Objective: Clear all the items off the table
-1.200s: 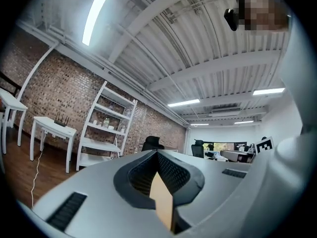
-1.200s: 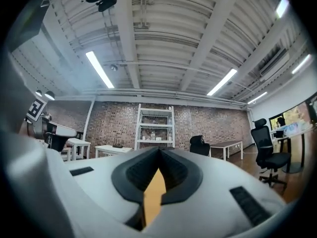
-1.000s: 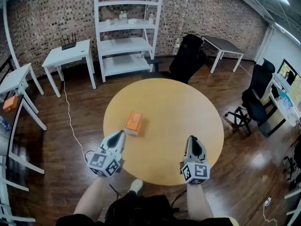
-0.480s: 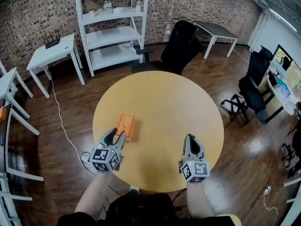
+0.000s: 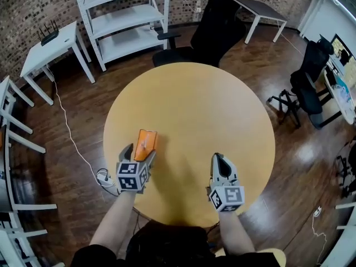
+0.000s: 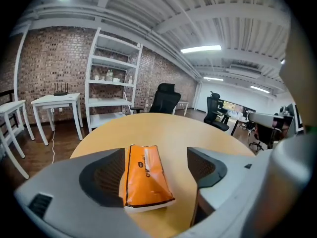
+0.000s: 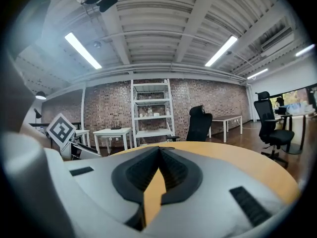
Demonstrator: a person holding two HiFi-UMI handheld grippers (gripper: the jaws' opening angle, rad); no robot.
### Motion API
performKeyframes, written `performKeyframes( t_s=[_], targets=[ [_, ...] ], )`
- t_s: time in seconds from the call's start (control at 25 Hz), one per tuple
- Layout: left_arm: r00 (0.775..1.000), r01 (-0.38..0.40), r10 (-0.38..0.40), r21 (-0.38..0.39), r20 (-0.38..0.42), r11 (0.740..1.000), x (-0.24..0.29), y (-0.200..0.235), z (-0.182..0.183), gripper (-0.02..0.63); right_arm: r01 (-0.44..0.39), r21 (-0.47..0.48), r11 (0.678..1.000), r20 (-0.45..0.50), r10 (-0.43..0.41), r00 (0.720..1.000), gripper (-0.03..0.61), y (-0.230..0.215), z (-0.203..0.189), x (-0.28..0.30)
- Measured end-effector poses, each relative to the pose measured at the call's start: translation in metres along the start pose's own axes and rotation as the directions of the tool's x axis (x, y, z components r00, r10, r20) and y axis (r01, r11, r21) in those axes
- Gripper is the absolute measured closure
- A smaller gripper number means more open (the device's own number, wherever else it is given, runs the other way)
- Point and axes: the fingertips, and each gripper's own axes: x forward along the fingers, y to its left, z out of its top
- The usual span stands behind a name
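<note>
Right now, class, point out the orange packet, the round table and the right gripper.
orange packet (image 6: 146,175): left gripper view, middle of its top face.
round table (image 5: 203,110): head view, bare top.
right gripper (image 5: 217,158): head view, tips of its shut fingers.

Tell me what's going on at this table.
A person holds a hand-held gripper in each hand over a round wooden table. The left hand-held gripper has just been opening its jaws, which now straddle an orange tissue pack, the only item there, without squeezing it. The right hand-held gripper is shut and empty over bare tabletop.
</note>
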Motion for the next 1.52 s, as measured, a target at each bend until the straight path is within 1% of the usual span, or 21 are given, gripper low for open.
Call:
performKeyframes(
  t_s=[0.04, 0.16, 0.2, 0.24, 0.28, 0.4, 0.52, 0.64, 0.68, 0.88, 0.96, 1.12, 1.24, 1.32, 1.4, 1.48, 1.52],
  targets=[
    [1.0, -0.009, 0.009, 0.002, -0.022, 1.0, 0.007, 0.004, -0.004, 0.21, -0.005, 0.001, 1.0, -0.01, 0.005, 1.0, 0.575, 0.002, -0.002, 0.006],
    [0.994, -0.01, 0.01, -0.004, -0.107, 1.0, 0.028, 0.013, -0.023, 0.171, -0.01, 0.004, 1.0, -0.04, 0.01, 0.999, 0.575, 0.005, -0.011, 0.019],
    [0.99, -0.009, 0.007, -0.009, -0.139, 1.0, 0.036, 0.014, -0.03, 0.169, -0.011, 0.008, 1.0, -0.05, 0.011, 0.999, 0.575, 0.005, -0.015, 0.022],
    [0.986, -0.011, 0.008, -0.012, -0.168, 1.0, 0.043, 0.016, -0.038, 0.135, -0.013, 0.013, 1.0, -0.059, 0.013, 0.998, 0.575, 0.004, -0.021, 0.025],
    [0.981, -0.016, 0.014, -0.011, -0.195, 1.0, 0.049, 0.017, -0.046, 0.12, -0.014, 0.019, 1.0, -0.07, 0.015, 0.997, 0.575, 0.003, -0.028, 0.027],
    [0.966, -0.029, 0.031, 0.011, -0.256, 1.0, 0.06, 0.02, -0.068, 0.109, -0.011, 0.03, 0.999, -0.107, 0.014, 0.994, 0.575, 0.003, -0.044, 0.028],
    [0.953, -0.024, 0.026, 0.008, -0.301, 1.0, 0.066, 0.022, -0.083, 0.109, -0.01, 0.037, 0.999, -0.132, 0.015, 0.991, 0.575, 0.003, -0.052, 0.029],
    [0.948, -0.01, 0.006, -0.009, -0.318, 1.0, 0.068, 0.02, -0.092, 0.11, 0.0, 0.043, 0.999, -0.149, 0.006, 0.989, 0.575, 0.0, -0.058, 0.029],
    [0.948, -0.004, -0.001, -0.015, -0.317, 1.0, 0.069, 0.019, -0.093, 0.115, 0.002, 0.043, 0.999, -0.152, 0.005, 0.988, 0.575, -0.001, -0.06, 0.028],
    [0.958, 0.022, -0.033, -0.043, -0.286, 0.999, 0.065, 0.018, -0.089, 0.183, 0.016, 0.046, 0.999, -0.164, -0.008, 0.986, 0.575, -0.001, -0.065, 0.027],
    [0.963, 0.048, -0.06, -0.052, -0.261, 0.998, 0.061, 0.014, -0.082, 0.184, 0.023, 0.044, 0.999, -0.161, -0.016, 0.987, 0.575, -0.001, -0.064, 0.026],
    [0.977, 0.108, -0.117, -0.06, -0.181, 0.992, 0.054, 0.0, -0.051, 0.184, 0.039, 0.033, 0.999, -0.132, -0.034, 0.991, 0.575, -0.002, -0.052, 0.024],
    [0.979, 0.165, -0.169, -0.036, -0.115, 0.986, 0.048, -0.016, -0.02, 0.186, 0.067, 0.019, 0.998, -0.088, -0.065, 0.994, 0.575, -0.004, -0.033, 0.017],
    [0.973, 0.218, -0.218, -0.011, -0.07, 0.976, 0.043, -0.033, 0.002, 0.186, 0.095, 0.006, 0.995, -0.056, -0.094, 0.994, 0.575, -0.009, -0.019, 0.008],
    [0.961, 0.276, -0.276, 0.009, -0.033, 0.961, 0.038, -0.054, 0.022, 0.186, 0.14, -0.001, 0.99, -0.028, -0.14, 0.99, 0.575, -0.016, -0.005, -0.008],
    [0.939, 0.343, -0.343, 0.032, -0.005, 0.939, 0.035, -0.081, 0.039, 0.186, 0.196, -0.006, 0.981, -0.002, -0.196, 0.981, 0.575, -0.026, 0.007, -0.029],
    [0.925, 0.379, -0.38, 0.045, 0.004, 0.924, 0.034, -0.096, 0.046, 0.186, 0.228, -0.008, 0.974, 0.011, -0.227, 0.974, 0.575, -0.031, 0.013, -0.042]
  ],
)
